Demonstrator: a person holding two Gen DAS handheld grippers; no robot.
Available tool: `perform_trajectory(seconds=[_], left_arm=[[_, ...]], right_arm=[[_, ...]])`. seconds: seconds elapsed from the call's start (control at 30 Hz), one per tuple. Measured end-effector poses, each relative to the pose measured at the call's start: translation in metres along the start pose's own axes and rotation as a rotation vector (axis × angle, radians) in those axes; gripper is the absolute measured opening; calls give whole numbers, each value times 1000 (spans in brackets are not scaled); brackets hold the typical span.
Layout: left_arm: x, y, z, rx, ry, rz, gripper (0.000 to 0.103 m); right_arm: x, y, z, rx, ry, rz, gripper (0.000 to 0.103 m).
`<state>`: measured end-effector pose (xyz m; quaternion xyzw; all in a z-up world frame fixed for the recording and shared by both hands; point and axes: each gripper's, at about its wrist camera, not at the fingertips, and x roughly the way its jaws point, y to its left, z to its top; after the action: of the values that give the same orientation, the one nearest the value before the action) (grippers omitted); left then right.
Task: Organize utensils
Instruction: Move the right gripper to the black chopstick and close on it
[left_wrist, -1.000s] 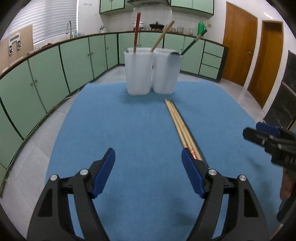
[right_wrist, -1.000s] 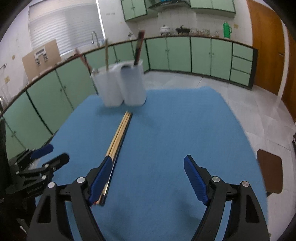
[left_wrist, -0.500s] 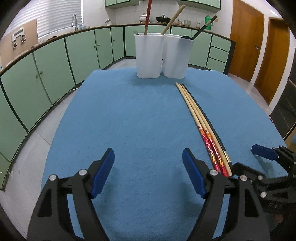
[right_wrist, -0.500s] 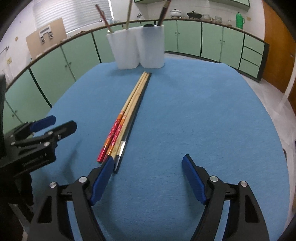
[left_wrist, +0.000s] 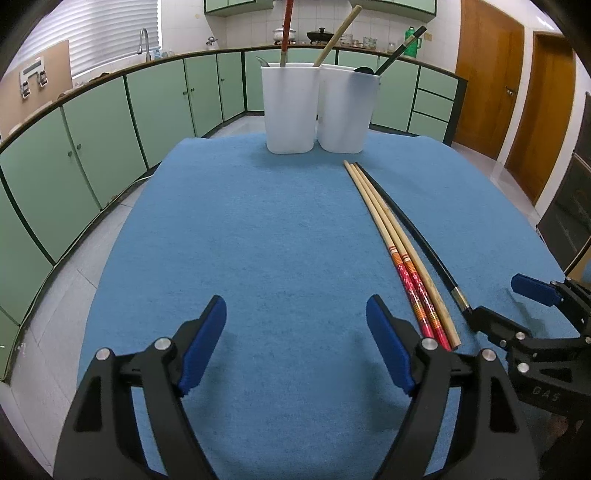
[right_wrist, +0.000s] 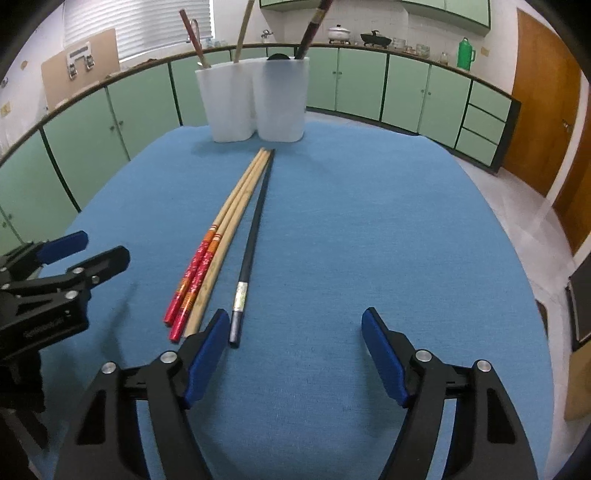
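Several chopsticks lie side by side on the blue cloth (left_wrist: 258, 229): a red-handled pair (left_wrist: 413, 284) (right_wrist: 195, 273), a plain wooden one (left_wrist: 437, 299) (right_wrist: 207, 295) and a black one (left_wrist: 417, 236) (right_wrist: 251, 247). Two white cups (left_wrist: 290, 110) (right_wrist: 282, 99) stand at the far end with utensils in them. My left gripper (left_wrist: 295, 314) (right_wrist: 103, 247) is open and empty, left of the chopsticks. My right gripper (right_wrist: 293, 321) (left_wrist: 498, 299) hovers at their near ends, its jaws closing. The black chopstick's tip shows just inside its left finger (right_wrist: 207, 343), with no pad pressing on it.
The cloth-covered table (right_wrist: 369, 221) drops off on all sides to a tiled floor (left_wrist: 55, 314). Green cabinets (left_wrist: 110, 122) line the far walls, and wooden doors (left_wrist: 487, 74) stand at the right. A dark chair seat (right_wrist: 580, 302) is close to the table's right edge.
My right gripper has come down and closer to the near ends of the chopsticks, and its jaws have narrowed a little. The left gripper's view has tipped so the chopsticks' full length shows.
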<state>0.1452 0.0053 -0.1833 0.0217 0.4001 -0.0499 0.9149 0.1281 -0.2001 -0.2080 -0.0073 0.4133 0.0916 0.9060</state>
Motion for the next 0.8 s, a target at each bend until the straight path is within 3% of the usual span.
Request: perform_trajectory(seconds=[0.1,0.23,0.37,0.5,0.8], left_arm=[[-1,0,-1,-1,2,0,76],[-1,-1,-1,-2,6,-5,76],[-1,-3,-2,3,8,-8,77],[0,-8,-4,14,24,-22,78],[1,-31,-13,52,68,-104,78]], right_arm=[[-3,0,-8,22,6,68,59],[-4,6,-10,16,-4,74,39],[-1,18,-8,-29,0,63,28],[0,25,-7,-72,3,72,7],[0,7,-6,-34,2,57,6]])
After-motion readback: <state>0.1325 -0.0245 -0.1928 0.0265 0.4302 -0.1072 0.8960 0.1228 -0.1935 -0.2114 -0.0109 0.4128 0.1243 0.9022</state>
